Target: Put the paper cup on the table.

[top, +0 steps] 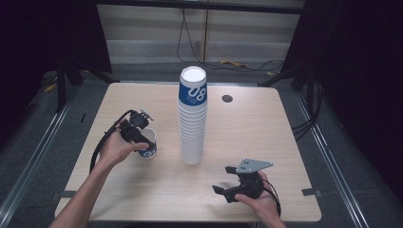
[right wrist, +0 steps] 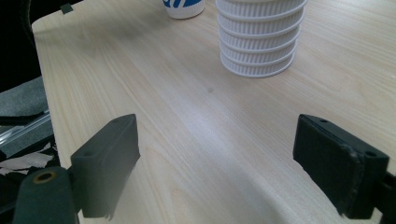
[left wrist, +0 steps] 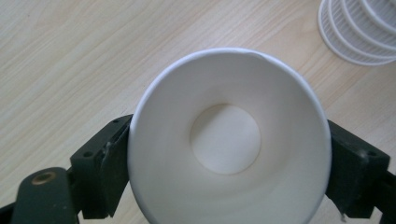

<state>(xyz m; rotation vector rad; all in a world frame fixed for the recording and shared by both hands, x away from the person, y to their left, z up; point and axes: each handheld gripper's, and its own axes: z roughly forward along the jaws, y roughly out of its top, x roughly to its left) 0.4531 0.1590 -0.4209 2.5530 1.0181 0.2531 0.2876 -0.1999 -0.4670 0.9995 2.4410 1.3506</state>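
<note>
High view: left gripper [top: 139, 135] clamps the cup [top: 148, 145] standing on the table [top: 247, 118], left of the stack [top: 193, 118]; right gripper [top: 232, 183] rests spread and empty near the front edge.
Left gripper view: jaws press both sides of the cup [left wrist: 229, 140]; its rim looks slightly dented.
Right gripper view: jaws wide apart, stack [right wrist: 260, 35] ahead.
Risk: a harder squeeze may crumple the cup; a careless swing may topple the tall stack.

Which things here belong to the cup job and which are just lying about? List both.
In the job:
- single white paper cup with blue print, clamped between the left gripper's jaws
- tall stack of white ribbed paper cups, blue-printed on top
- right gripper, jaws apart, holding nothing

Lying about:
- round dark grommet in the light wooden table
- yellow object on the floor
</note>
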